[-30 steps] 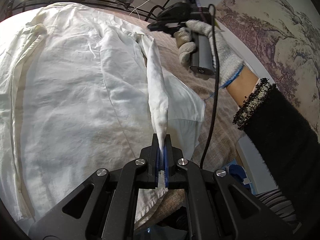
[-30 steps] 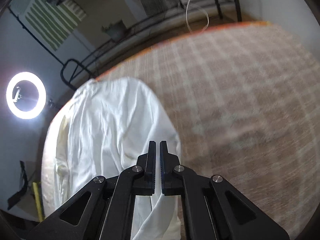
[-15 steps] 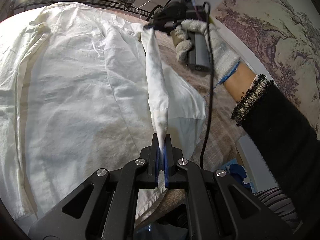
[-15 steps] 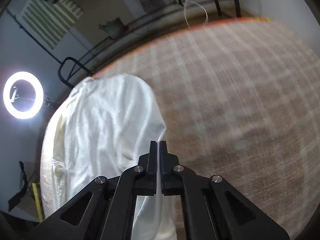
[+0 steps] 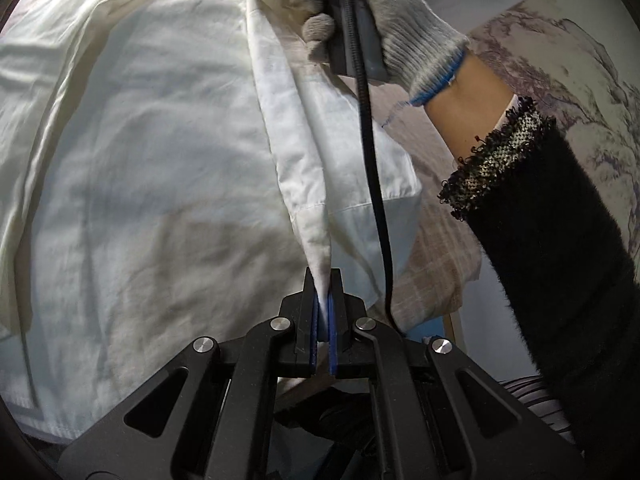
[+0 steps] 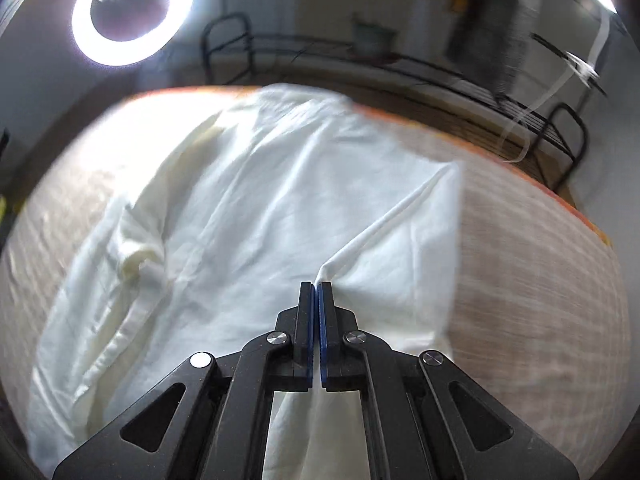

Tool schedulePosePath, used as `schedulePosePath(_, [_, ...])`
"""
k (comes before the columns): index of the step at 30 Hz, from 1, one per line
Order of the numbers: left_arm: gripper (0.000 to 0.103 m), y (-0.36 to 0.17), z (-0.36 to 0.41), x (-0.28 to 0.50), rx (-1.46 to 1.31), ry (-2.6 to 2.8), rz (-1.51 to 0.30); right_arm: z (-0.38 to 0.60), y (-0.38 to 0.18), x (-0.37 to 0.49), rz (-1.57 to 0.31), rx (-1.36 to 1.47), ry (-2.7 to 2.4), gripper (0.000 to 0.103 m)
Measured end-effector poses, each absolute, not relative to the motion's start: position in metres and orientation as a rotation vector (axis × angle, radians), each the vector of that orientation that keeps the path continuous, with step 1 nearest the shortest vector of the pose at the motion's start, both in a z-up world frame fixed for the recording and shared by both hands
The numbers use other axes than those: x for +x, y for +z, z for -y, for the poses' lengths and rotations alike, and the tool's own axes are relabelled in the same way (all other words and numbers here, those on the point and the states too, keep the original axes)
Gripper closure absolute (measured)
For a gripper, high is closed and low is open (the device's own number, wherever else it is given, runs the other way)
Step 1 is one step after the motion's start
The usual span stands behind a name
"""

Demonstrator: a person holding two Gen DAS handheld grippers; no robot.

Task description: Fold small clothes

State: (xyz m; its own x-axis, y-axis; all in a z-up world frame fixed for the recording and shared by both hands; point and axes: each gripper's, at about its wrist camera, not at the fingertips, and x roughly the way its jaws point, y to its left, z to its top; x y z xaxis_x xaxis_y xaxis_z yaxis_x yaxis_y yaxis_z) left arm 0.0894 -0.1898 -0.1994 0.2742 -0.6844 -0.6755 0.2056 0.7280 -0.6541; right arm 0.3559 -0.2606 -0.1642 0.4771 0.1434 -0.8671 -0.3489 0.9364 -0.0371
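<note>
Cloth lay across most of the bed: a white cotton shirt (image 5: 152, 152) spread flat on a beige checked cover (image 6: 532, 280), with one side edge lifted into a taut ridge between the two tools. The left gripper (image 5: 323, 312) had its blue pads pressed together on the near end of that raised edge, close to the hem. The right gripper (image 6: 314, 316), held in a grey knitted glove (image 5: 400, 36), was likewise clamped shut, pinching a peak of the same white fabric at the far end, near the shoulder. A black cable (image 5: 372, 160) hung from the gloved hand across the lifted panel.

Judging by this, the step in hand was carrying the side of the shirt inward to make the first lengthwise fold. To do it well, both ends should travel together and stay level, keeping the edge stretched so the crease falls straight and parallel to the shirt's middle line. Slack between the two pinches would let the fabric sag and wrinkle. Lowering gently before letting go should help, since thin cotton slides easily on the cover. The dangling cable might drag the panel if it catches.
</note>
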Motion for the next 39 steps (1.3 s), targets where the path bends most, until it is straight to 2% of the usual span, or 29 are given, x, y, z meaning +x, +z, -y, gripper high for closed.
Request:
schedulePosePath(4, [0.102,-0.197,0.186,0.09,-0.462,-0.607,-1.146,0.273,-0.174,0.359,-1.088,-0.136,0.31,0.1])
schedulePosePath(9, [0.1,-0.186,0.186,0.088,-0.414,-0.601,-1.126,0.331,-0.126,0.329,-1.033,0.095,0.354,0.093])
schedulePosePath(13, [0.099,-0.179,0.182,0.086,-0.373,-0.588,-1.107,0.374,-0.103,0.275,-1.024,0.161,0.353,0.075])
schedulePosePath(17, [0.099,-0.175,0.187,0.085,-0.352,-0.595,-1.11,0.405,-0.117,0.206,-1.089,0.297,0.422,0.06])
schedulePosePath(18, [0.099,-0.175,0.187,0.087,-0.354,-0.598,-1.112,0.408,-0.122,0.199,-1.108,0.311,0.43,0.059])
schedulePosePath(24, [0.099,-0.19,0.173,0.092,-0.483,-0.614,-1.144,0.411,-0.165,0.135,-1.211,0.396,0.504,0.059])
schedulePosePath(31, [0.099,-0.201,0.173,0.101,-0.54,-0.625,-1.164,0.404,-0.175,0.112,-1.183,0.404,0.576,0.059])
schedulePosePath(32, [0.099,-0.201,0.174,0.102,-0.542,-0.624,-1.162,0.401,-0.174,0.11,-1.189,0.399,0.592,0.061])
schedulePosePath(33, [0.099,-0.2,0.174,0.101,-0.549,-0.628,-1.16,0.399,-0.171,0.108,-1.19,0.391,0.609,0.069])
schedulePosePath(34, [0.099,-0.198,0.173,0.1,-0.568,-0.637,-1.157,0.393,-0.169,0.107,-1.207,0.384,0.631,0.096])
schedulePosePath(39, [0.1,-0.184,0.17,0.089,-0.6,-0.685,-1.121,0.413,-0.147,0.1,-1.118,0.668,0.741,0.099])
